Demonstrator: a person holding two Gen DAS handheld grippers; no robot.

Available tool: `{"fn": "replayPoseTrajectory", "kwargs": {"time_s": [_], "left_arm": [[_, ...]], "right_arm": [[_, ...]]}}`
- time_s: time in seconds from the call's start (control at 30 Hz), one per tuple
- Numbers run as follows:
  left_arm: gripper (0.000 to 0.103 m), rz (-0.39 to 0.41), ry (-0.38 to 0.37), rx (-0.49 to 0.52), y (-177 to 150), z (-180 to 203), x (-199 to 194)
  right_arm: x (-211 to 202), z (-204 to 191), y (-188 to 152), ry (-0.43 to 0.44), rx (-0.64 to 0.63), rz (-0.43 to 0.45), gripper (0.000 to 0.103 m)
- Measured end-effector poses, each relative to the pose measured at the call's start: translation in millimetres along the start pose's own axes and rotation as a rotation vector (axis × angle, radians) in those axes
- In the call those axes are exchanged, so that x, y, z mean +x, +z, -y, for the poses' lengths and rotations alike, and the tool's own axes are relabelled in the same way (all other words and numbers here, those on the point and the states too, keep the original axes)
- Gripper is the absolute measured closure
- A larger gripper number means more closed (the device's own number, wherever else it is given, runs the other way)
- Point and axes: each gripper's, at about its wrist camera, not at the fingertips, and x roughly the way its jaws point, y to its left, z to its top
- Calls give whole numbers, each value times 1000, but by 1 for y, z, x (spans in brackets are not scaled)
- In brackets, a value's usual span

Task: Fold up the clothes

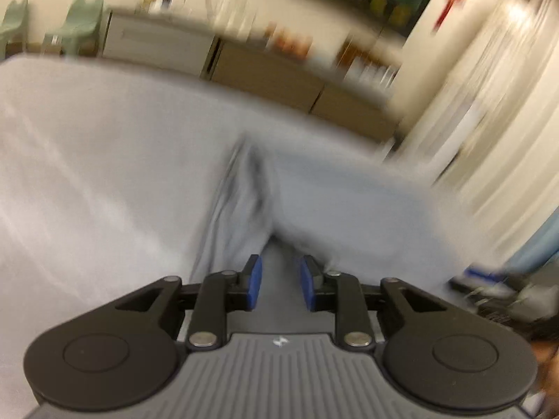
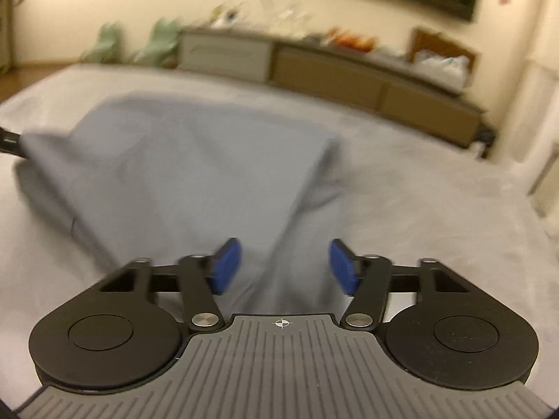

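A blue-grey garment point(image 2: 195, 174) lies spread on the pale grey bed sheet point(image 2: 419, 209). Its folds bunch and run straight in between the blue pads point(image 1: 253, 279) of my left gripper point(image 1: 279, 279), whose jaws stand narrow on the cloth. From the right wrist view, a black part of the left gripper point(image 2: 7, 143) shows at the left edge with a garment corner pulled up to it. My right gripper point(image 2: 284, 265) is open wide, and a ridge of the garment runs between its fingers. Both views are motion-blurred.
A long low sideboard point(image 2: 332, 73) with clutter on top runs along the far wall, past the bed's far edge. Two pale green chairs point(image 2: 139, 42) stand at its left end. Light curtains point(image 1: 489, 104) hang to the right. A blurred blue-and-black tool point(image 1: 485, 279) and a hand point(image 1: 548, 352) show at the right.
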Motion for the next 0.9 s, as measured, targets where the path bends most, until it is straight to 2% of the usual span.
{"fn": "replayPoseTrajectory", "kwargs": {"time_s": [0.03,0.07,0.17,0.27,0.37,0.43,0.47,0.5,0.53,0.57,0.63,0.7,0.77,0.9], "left_arm": [[76,-14,9,12,-2,3,8],[75,-27,19,24,-4,7,17],[73,-68,47,60,-10,17,41],[79,-108,75,96,-16,27,66],[79,-43,84,113,-36,28,67],[80,-52,116,108,-37,39,64],[76,-63,133,113,-37,46,61],[73,-73,147,124,-36,55,57],[58,-71,161,142,-37,63,52],[33,-56,174,161,-39,69,42],[10,-28,193,200,-45,81,23],[7,-19,186,228,-54,94,8],[0,-40,184,229,-63,104,3],[0,-100,158,159,-74,108,-3]], "right_arm": [[-9,1,5,9,15,33,44],[-14,-4,10,58,19,55,44],[-10,-24,11,191,-21,34,43],[17,-24,-10,130,-40,-102,41],[20,-9,-20,140,54,-102,35],[14,-16,-18,116,46,-103,27],[11,-20,-17,104,42,-104,22],[8,-24,-16,92,37,-104,22],[4,-27,-14,81,37,-102,21],[-3,-30,-12,72,48,-91,19],[-20,-29,-7,73,80,-57,10],[-35,-32,-5,86,104,-23,6],[-49,-37,-6,91,109,-3,4],[-65,-38,-12,65,126,-1,3]]}}
